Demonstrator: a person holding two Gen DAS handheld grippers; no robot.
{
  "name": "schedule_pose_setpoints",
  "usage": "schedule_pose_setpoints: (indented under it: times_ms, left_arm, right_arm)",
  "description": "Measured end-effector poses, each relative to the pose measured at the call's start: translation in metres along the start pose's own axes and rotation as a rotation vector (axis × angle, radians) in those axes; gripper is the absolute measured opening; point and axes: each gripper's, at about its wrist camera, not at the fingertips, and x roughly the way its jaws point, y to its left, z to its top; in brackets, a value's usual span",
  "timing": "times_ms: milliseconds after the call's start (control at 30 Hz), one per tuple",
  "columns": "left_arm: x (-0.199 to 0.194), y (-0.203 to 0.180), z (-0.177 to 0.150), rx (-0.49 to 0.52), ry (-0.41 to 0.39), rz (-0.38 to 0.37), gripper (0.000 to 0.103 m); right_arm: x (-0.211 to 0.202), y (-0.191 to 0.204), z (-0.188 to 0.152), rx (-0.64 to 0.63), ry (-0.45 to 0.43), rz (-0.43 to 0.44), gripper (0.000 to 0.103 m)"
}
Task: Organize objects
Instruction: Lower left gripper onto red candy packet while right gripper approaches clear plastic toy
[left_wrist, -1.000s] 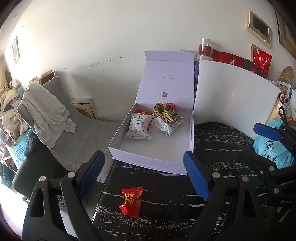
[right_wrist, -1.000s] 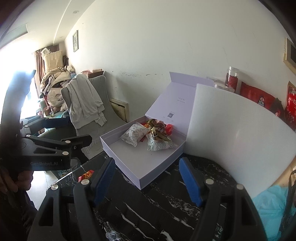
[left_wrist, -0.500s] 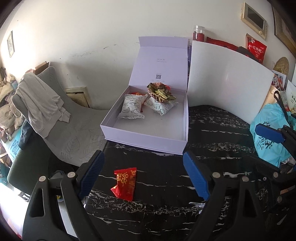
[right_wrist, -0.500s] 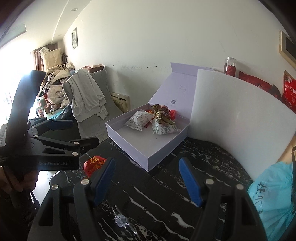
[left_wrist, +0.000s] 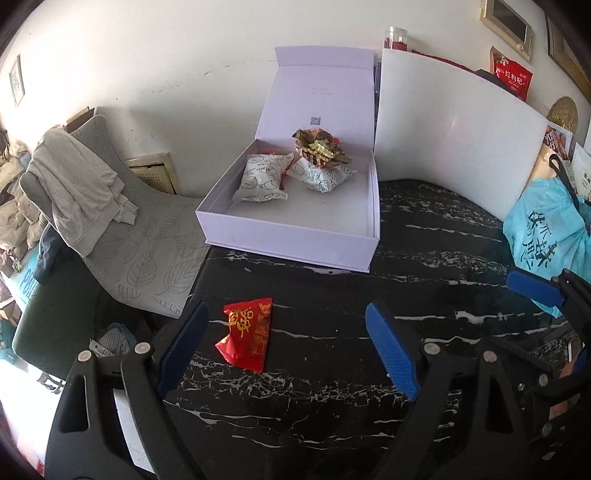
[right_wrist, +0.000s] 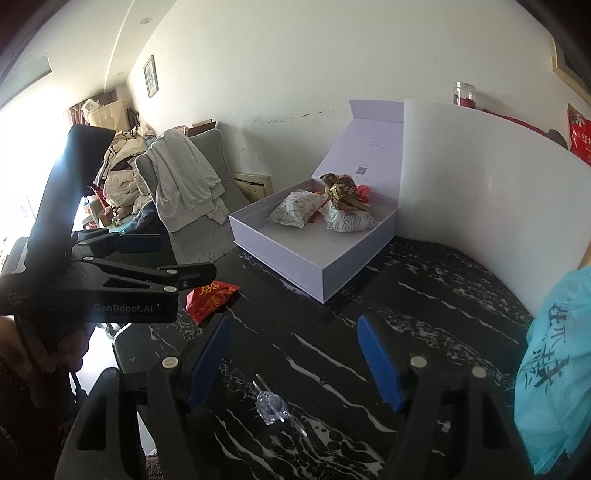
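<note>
Step in hand: approach to pick-up. The left tool (left_wrist: 284, 347) hangs over the red packet (left_wrist: 246, 338), jaws wide, nothing between the pads. The right tool (right_wrist: 291, 363) is also wide and empty. Next move, as judged: lower and close on the packet, then carry it to the open box (left_wrist: 295, 243). The packet is crinkled foil, lying flat on the worktop (left_wrist: 424, 295) near its left edge.

Ahead of the left claw and off to its left, a grey leaf-patterned chair (left_wrist: 147, 236) carries a pale grey garment (left_wrist: 79, 195) draped over its back. A curved white board (left_wrist: 450, 147) stands ahead and to the right, with a red packet (left_wrist: 511, 77) and a glass jar (left_wrist: 396, 37) behind it. Near the right claw's right side sits a turquoise plastic bag (right_wrist: 554, 369). A small framed picture (right_wrist: 149, 75) hangs on the wall far ahead-left.
</note>
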Motion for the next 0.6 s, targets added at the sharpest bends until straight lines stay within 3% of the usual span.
schedule_pose_setpoints:
  times_ms: [600]
  left_arm:
    - [0.049,0.006,-0.033,0.019,0.121,0.016,0.086]
  right_arm:
    - [0.048,0.004,-0.070,0.048,0.175,0.069,0.073]
